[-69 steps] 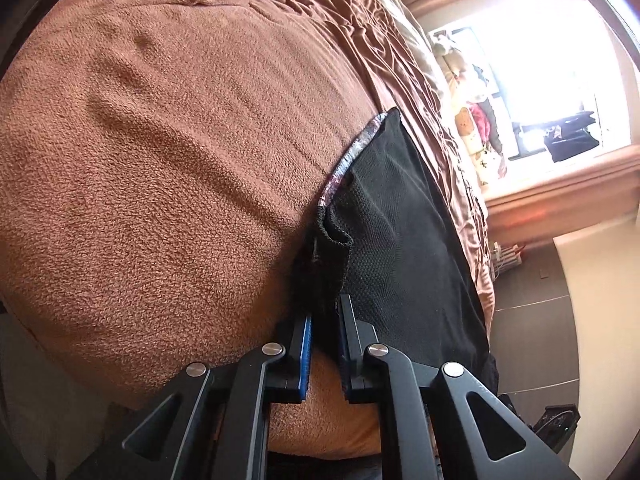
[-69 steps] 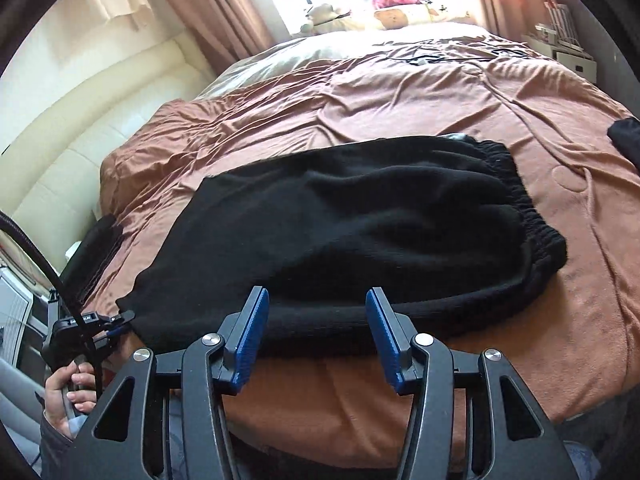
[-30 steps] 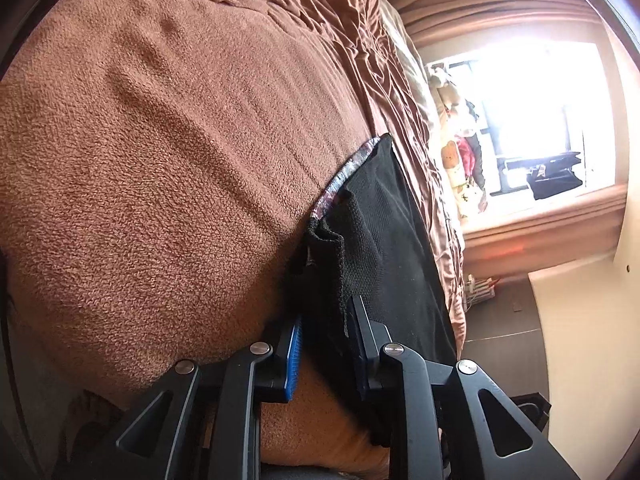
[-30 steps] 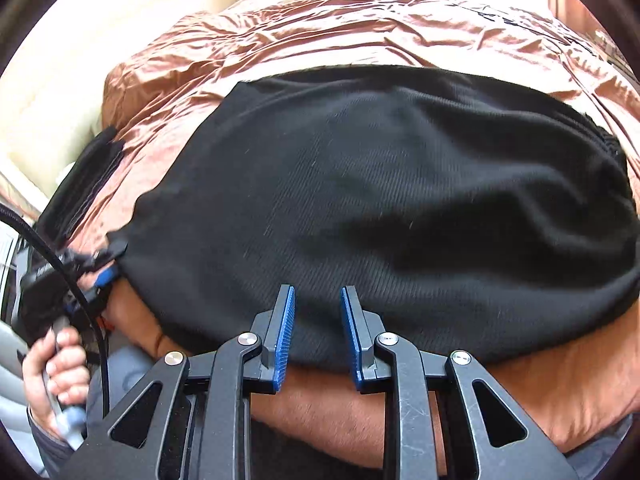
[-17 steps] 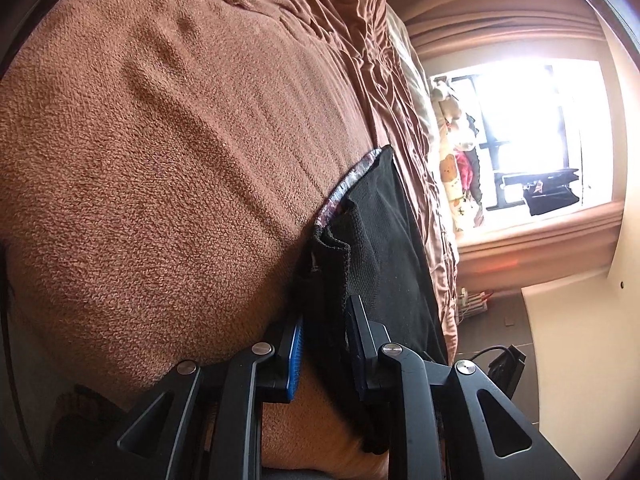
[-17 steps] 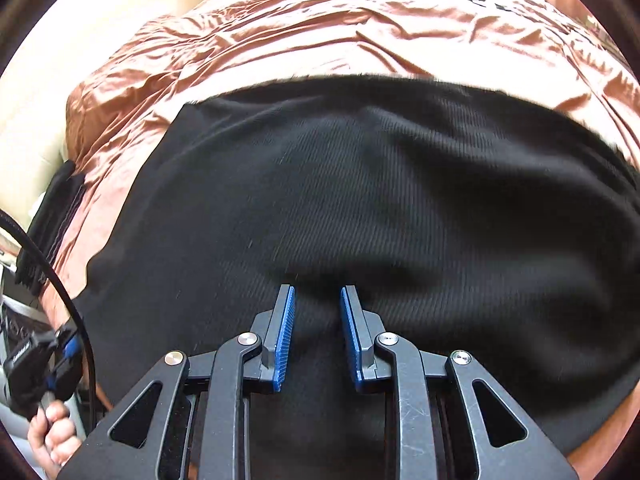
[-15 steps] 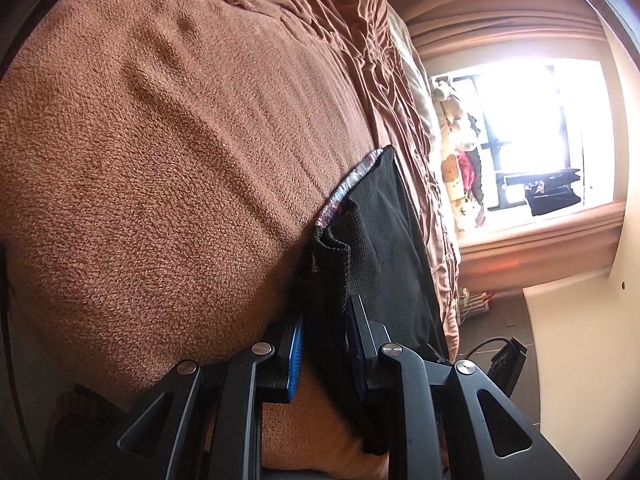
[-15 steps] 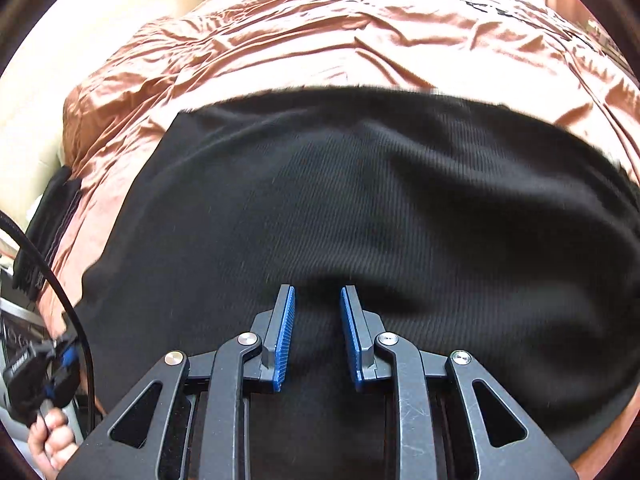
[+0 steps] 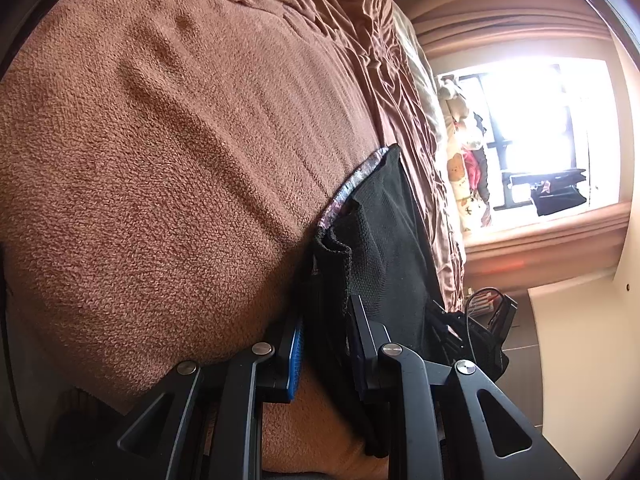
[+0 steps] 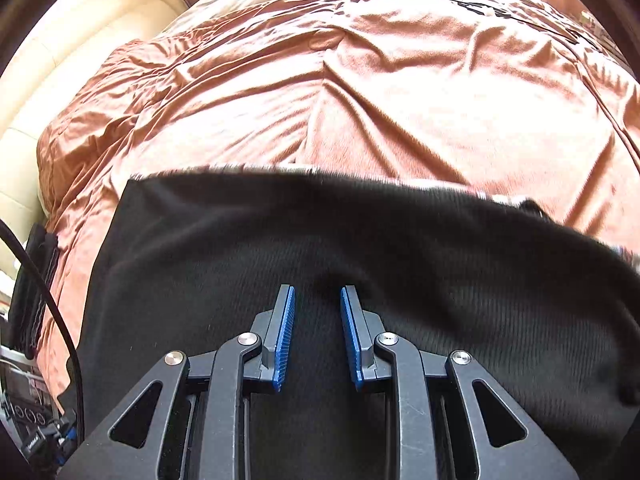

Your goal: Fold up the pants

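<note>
Gripping: left hand-held gripper (image 9: 324, 344) clamps pants (image 9: 384, 248) edge
Right hand-held gripper (image 10: 317, 336): jaws narrowly apart, empty, over pants on bed (image 10: 400, 100)

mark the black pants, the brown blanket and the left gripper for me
black pants (image 10: 400, 248), right wrist view, on the flat black fabric.
brown blanket (image 9: 180, 140), left wrist view, on its bare fleece top.
left gripper (image 9: 324, 336), left wrist view, between its jaws, shut on the pants' edge.

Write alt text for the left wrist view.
The left gripper is clamped on a bunched edge of black pants lying on a brown blanket. A bright window and stuffed toys are beyond.
</note>
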`<act>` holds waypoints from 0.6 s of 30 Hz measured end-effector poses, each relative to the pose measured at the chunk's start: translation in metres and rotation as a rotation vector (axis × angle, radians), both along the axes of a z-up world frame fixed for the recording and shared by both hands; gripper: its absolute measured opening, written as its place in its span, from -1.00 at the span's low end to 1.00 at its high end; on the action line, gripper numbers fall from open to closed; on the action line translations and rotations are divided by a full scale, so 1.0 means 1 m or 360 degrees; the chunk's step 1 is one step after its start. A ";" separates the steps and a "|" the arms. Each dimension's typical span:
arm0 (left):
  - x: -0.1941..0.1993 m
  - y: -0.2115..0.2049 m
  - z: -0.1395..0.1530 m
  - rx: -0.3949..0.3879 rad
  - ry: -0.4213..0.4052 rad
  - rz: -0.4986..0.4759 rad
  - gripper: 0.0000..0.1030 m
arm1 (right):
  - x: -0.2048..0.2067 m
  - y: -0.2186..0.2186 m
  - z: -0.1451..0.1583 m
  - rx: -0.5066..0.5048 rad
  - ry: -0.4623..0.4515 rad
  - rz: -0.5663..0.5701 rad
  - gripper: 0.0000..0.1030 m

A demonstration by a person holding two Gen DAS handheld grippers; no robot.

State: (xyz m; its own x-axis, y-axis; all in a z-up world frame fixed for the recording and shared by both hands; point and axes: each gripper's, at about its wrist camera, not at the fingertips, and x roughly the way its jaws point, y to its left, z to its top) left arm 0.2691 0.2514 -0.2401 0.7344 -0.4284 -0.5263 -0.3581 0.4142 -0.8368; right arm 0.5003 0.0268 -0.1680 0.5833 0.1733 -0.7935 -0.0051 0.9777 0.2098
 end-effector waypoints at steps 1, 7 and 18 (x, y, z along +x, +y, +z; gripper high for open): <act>0.001 0.000 0.000 0.0001 0.0003 0.0001 -0.55 | 0.005 -0.001 0.000 0.0003 -0.0002 -0.0008 -0.59; 0.009 -0.003 0.002 0.0026 0.0039 -0.0016 -0.55 | 0.032 -0.003 -0.001 0.0002 -0.0016 -0.0057 -0.59; 0.023 -0.004 0.004 0.0047 0.0064 -0.0021 -0.55 | 0.031 0.007 0.003 0.0046 -0.0011 -0.0033 -0.59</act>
